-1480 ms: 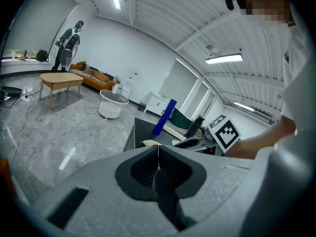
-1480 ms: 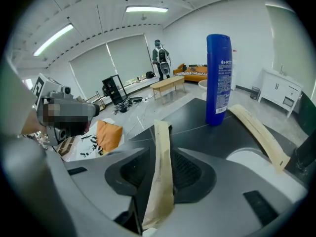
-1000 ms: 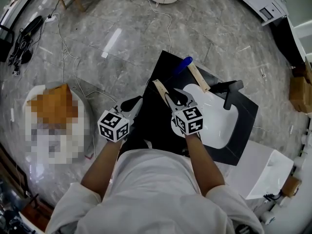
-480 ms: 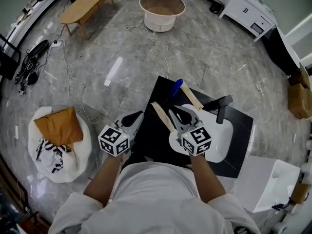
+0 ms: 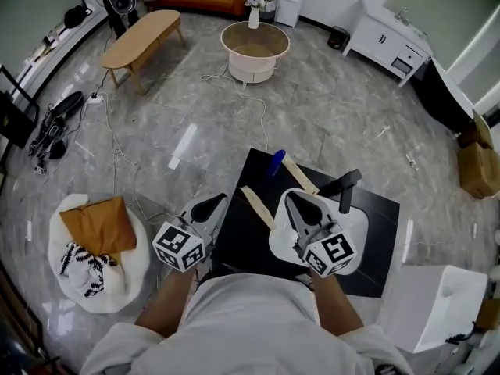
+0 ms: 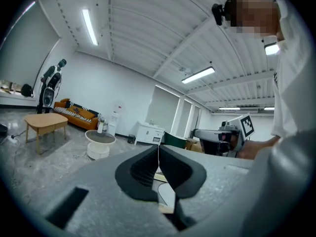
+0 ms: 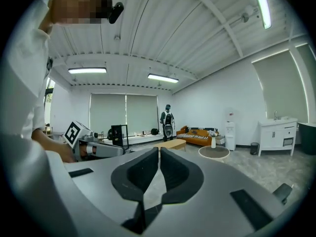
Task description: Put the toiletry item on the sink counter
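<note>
Both hand-held grippers are closed with nothing between the jaws. The left hand-held gripper has its dark ribbed pads pressed edge to edge in its own view, and the right hand-held gripper shows the same thin seam. Each is held close to the person's body and aimed out level into the room, not down at the work, which reads as a resting carry, not a reach.

The left one hangs over the near left edge of the black rectangular sink bench. The right one sits above the white oval basin set into that bench, near the black angular faucet.

The task's thing, a small blue cylindrical toiletry item, lies on the far corner of the bench, well apart from both tools and touched by neither. Just beside it lies a pale flat wooden strip, and a second pale strip lies nearer the left jaws; what these strips are is too small to tell.

Judging from how things lie, the placing looks done: the item rests on the black top clear of the basin, where it cannot slide into the bowl.
</note>
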Motion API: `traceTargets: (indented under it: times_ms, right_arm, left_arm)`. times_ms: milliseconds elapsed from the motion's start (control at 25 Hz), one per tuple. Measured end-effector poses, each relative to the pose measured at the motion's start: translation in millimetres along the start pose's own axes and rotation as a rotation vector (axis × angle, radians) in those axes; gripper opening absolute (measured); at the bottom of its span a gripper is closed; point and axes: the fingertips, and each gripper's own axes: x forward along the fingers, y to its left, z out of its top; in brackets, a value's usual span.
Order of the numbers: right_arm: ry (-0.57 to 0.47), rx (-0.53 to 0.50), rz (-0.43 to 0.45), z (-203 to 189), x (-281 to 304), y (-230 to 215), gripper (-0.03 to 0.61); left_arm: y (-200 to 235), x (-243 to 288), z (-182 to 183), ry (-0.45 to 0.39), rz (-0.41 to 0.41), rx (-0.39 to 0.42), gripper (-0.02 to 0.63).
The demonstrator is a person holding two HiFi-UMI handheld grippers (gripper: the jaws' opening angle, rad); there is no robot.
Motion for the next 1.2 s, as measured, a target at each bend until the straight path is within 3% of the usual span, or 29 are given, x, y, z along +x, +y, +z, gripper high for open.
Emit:
traceTargets:
  times_ms: [240,480,1200]
  right_arm:
    - [-0.070,0.012,-0.067,5.9,-28.5,-1.1,0.020]
    - [-0.107,0.100,-0.028,-1.9,-25.0,2.7,0.015]
    - [-0.121,0.078,-0.008,10.6,-46.7,-19.3,0.015]
  left_arm:
    - [-15.1,-10.8,2.5,-0.009,0.004,0.005,0.018]
    - [-27.3,-14.7,-2.3,-0.008,-0.026,-0.004,0.018]
    - [-37.7,-0.9,12.6,-0.058,-0.034,-0.023,0.018]
